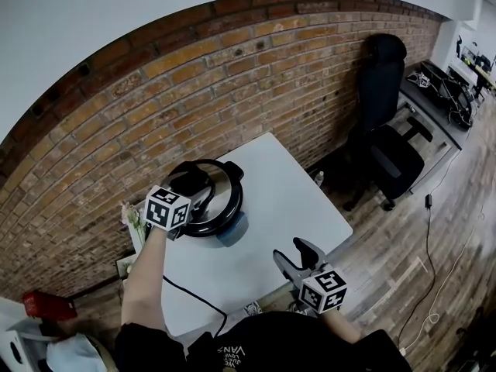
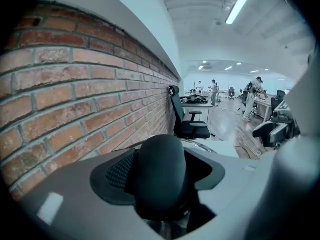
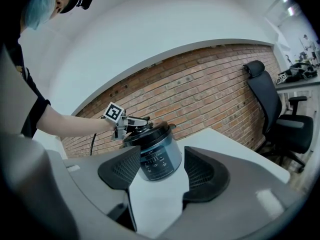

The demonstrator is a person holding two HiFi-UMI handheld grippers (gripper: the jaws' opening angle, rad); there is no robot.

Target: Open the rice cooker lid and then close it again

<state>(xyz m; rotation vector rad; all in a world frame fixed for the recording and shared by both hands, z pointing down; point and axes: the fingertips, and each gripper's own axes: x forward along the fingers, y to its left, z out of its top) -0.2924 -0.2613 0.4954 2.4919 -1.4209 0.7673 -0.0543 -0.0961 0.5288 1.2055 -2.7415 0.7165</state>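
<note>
The black rice cooker (image 1: 221, 217) stands on the white table (image 1: 287, 200) near the brick wall. Its round lid (image 1: 219, 191) looks seated on the body. My left gripper (image 1: 190, 183) is above the lid, shut on the lid's black handle (image 2: 161, 174), which fills the gap between the jaws. The right gripper view shows the cooker (image 3: 157, 156) side-on, with its control panel facing me and the left gripper (image 3: 142, 121) on top. My right gripper (image 1: 298, 256) hovers open at the table's near edge, holding nothing and well short of the cooker.
A black power cable (image 1: 194, 297) runs from the cooker over the table's front edge. A black office chair (image 1: 391, 157) stands right of the table, and a small bottle (image 1: 318, 178) is on the floor. The brick wall (image 1: 232, 68) lies just behind the cooker.
</note>
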